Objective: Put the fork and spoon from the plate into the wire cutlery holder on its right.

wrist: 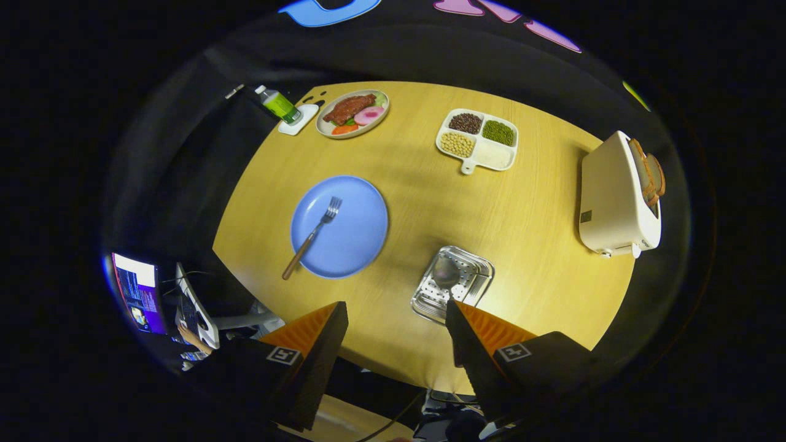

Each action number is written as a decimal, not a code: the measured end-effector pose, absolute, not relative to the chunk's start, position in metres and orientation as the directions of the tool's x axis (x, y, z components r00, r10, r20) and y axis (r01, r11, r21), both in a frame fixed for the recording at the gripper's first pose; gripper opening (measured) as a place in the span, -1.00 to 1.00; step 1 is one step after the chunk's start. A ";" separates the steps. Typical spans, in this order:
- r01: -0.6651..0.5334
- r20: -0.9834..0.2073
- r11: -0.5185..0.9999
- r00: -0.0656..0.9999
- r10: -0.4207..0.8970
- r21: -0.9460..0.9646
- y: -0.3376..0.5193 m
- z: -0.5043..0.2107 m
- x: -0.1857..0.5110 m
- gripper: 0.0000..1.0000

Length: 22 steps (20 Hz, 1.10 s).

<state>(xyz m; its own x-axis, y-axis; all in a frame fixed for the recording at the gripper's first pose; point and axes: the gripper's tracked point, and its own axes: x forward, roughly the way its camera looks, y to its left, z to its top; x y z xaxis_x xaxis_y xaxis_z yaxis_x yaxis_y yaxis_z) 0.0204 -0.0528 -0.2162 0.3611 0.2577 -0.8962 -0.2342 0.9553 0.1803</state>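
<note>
1. While the claw point(396, 322) hangs above the near desk point(528, 209) edge, its fingers stand wide apart and hold nothing.
2. The blue plate point(359, 236) carries only the fork point(312, 236), whose wooden handle sticks out over the plate's near rim.
3. The wire holder point(473, 279) stands right of the plate, just ahead of the right finger; a rounded grey shape, perhaps the spoon point(446, 271), lies in it, but I cannot tell for sure.
4. Further back stand a food plate point(352, 114) with meat and vegetables, a tray point(478, 141) of four compartments with beans and grains, and a bottle point(278, 104) on a coaster point(299, 119).
5. A toaster point(617, 199) with bread stands at the right edge.
6. No writing is readable.
7. Bare desk lies between plate and holder.
</note>
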 end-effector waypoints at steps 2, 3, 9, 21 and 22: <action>-0.227 -0.883 0.950 0.373 0.287 0.213 -0.033 -0.212 0.017 0.99; -0.227 -0.875 0.950 0.386 0.291 0.216 -0.024 -0.212 0.018 0.99; -0.220 -0.843 0.938 0.418 0.338 0.267 0.038 -0.226 0.031 1.00; -0.088 -0.883 0.959 0.376 0.282 0.269 0.118 -0.335 0.077 0.99; -0.083 -0.891 0.963 0.366 0.268 0.256 0.120 -0.345 0.077 0.99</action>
